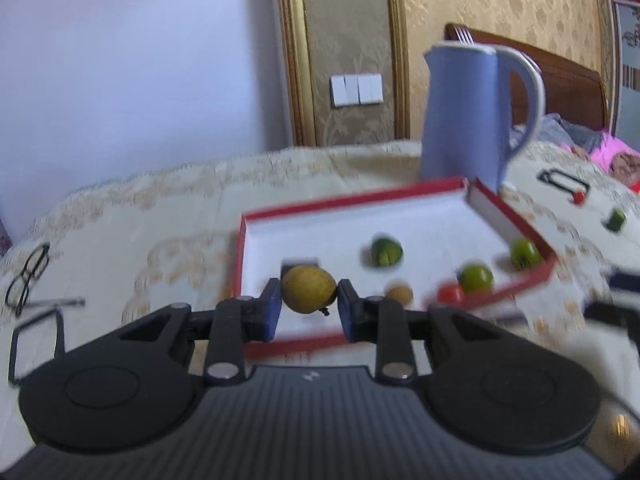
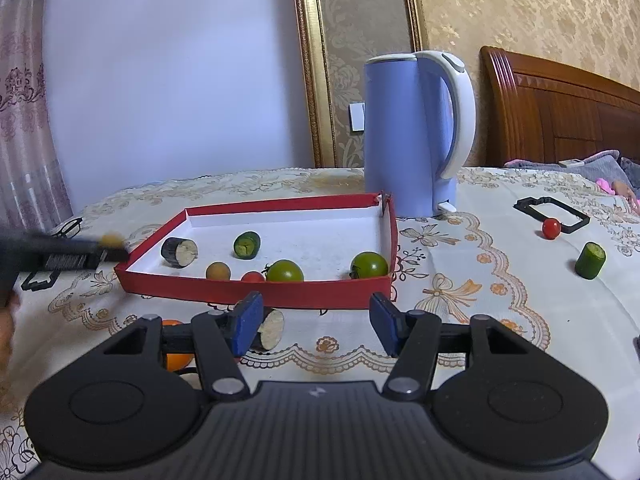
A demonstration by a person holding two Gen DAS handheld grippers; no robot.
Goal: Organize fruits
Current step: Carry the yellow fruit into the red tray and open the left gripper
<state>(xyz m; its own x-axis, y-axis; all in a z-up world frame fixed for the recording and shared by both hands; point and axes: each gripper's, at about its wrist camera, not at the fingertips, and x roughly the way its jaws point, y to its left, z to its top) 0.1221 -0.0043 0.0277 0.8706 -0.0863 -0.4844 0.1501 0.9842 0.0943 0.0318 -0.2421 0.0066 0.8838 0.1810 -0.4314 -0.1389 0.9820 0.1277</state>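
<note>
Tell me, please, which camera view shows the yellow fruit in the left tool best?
The left wrist view: the yellow fruit sits close up between the left tool's blue pads, above the red tray. The right wrist view shows it only as a small yellow blur at far left.

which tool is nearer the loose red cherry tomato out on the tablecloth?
Right. The right tool is open in front of the red tray, tomato off to its right. The left tool grips a yellow fruit across the tray.

Soft daylight; left view motion-blurred, right sharp, edges fisheye-bent.
</note>
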